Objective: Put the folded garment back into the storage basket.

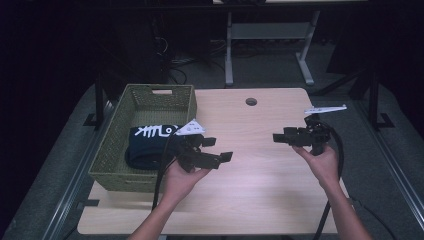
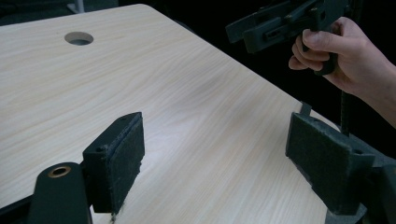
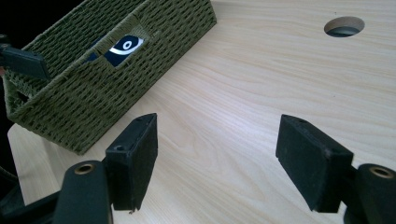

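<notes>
1. the dark folded cloth (image 1: 147,142) lies in the green woven basket (image 1: 116,150) at the desk's (image 1: 270,170) left, long axis left to right.
2. the left claw (image 1: 217,149), wide open and empty, hovers just right of the basket, nearer.
3. the right claw (image 1: 278,137), open and empty, is well apart.

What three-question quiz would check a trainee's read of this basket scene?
1. True or false: the left gripper holds the dark cloth.
2. Where does the dark cloth lie? A) on the bare table B) in the green basket C) between the right gripper's jaws
3. What round feature marks the table near its far edge?

Key: 1. False; its jaws stand open and empty. 2. B. 3. A hole.
</notes>
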